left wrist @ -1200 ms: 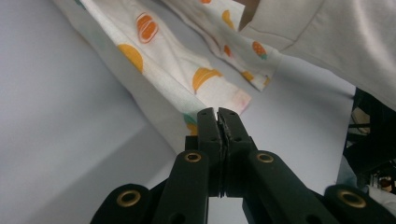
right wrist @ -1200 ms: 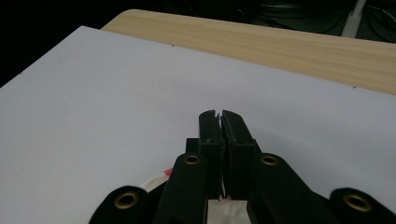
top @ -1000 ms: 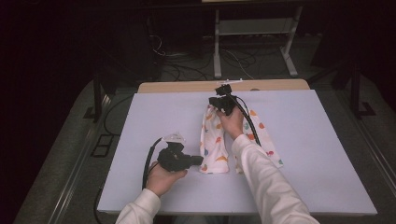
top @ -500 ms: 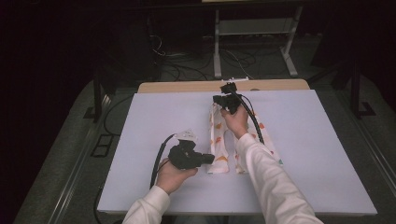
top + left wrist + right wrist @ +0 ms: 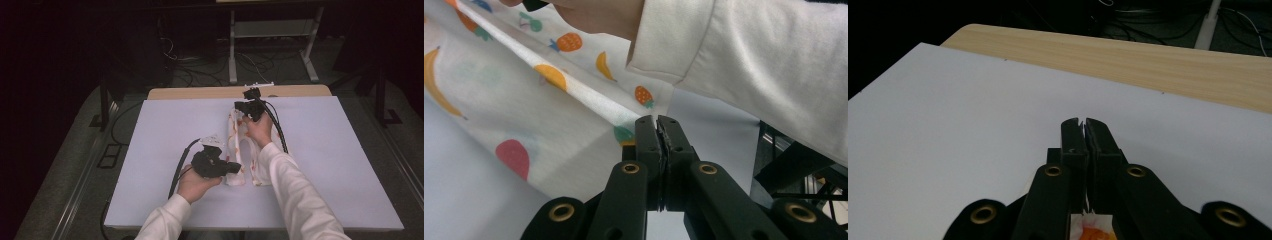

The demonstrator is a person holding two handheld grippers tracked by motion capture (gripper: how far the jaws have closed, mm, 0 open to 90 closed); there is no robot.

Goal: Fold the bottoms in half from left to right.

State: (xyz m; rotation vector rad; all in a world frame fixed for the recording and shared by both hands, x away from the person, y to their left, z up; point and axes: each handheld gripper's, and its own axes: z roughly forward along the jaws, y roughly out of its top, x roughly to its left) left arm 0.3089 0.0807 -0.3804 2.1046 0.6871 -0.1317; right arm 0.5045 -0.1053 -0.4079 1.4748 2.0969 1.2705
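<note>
I see the white table top (image 5: 150, 150) lit bright from above, but the room around it is very dark. Shadows are soft. Up close, the fruit cloth (image 5: 499, 100) looks a bit fuzzy, and the white sleeve (image 5: 749, 60) glows pale.

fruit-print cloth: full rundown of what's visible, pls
The fruit-print cloth is white, soft-looking fabric printed with bananas, pineapples, strawberries and oranges. It lies on the white table near the middle, gathered into a long, narrow, folded shape running away from the person. The left gripper is shut on its near end, a folded edge running up to the jaws; the right gripper pinches its far end, a scrap showing between the jaws.
</note>
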